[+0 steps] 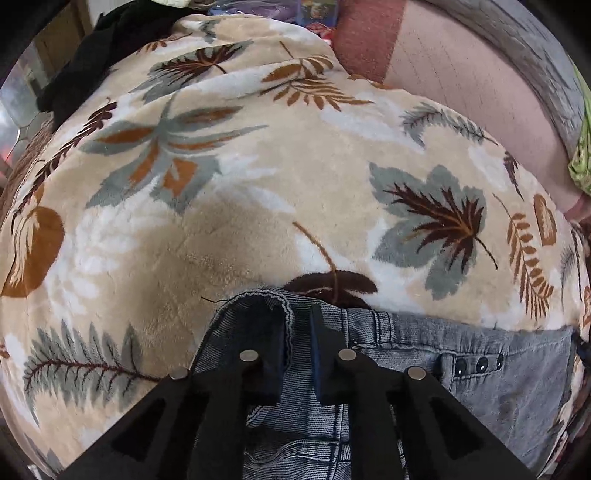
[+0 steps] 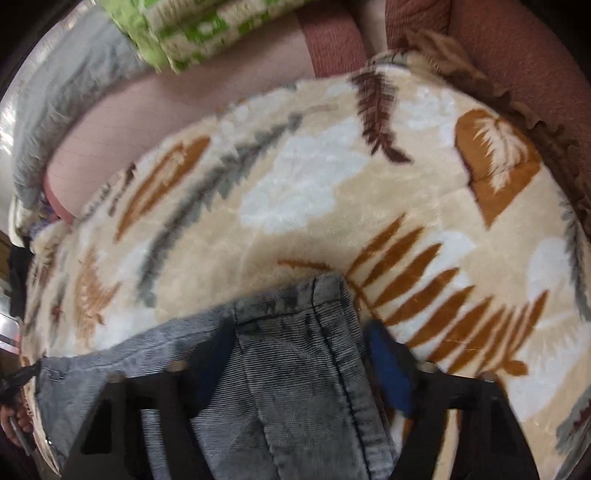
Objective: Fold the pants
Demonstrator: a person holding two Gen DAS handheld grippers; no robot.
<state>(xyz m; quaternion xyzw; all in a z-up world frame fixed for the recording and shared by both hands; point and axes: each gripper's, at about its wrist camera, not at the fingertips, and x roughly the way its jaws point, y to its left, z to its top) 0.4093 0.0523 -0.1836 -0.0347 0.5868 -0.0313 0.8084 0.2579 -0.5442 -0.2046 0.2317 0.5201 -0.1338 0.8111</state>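
Observation:
Grey denim pants (image 1: 498, 373) lie on a beige leaf-patterned blanket (image 1: 258, 229). In the left wrist view my left gripper (image 1: 297, 325) is shut on the pants' hem edge (image 1: 284, 310), the fabric pinched between the narrow-set fingers. In the right wrist view the pants (image 2: 295, 354) show a seam and hem corner. My right gripper (image 2: 299, 343) is open, its fingers spread wide on either side of the pant leg, which lies between them. The right view is blurred by motion.
A black garment (image 1: 85, 62) lies at the blanket's far left. A pink sofa cushion (image 1: 472, 85) and a green patterned cloth (image 2: 192, 29) lie beyond the blanket (image 2: 314, 184). A grey cloth (image 2: 62, 103) lies at the left of the right view.

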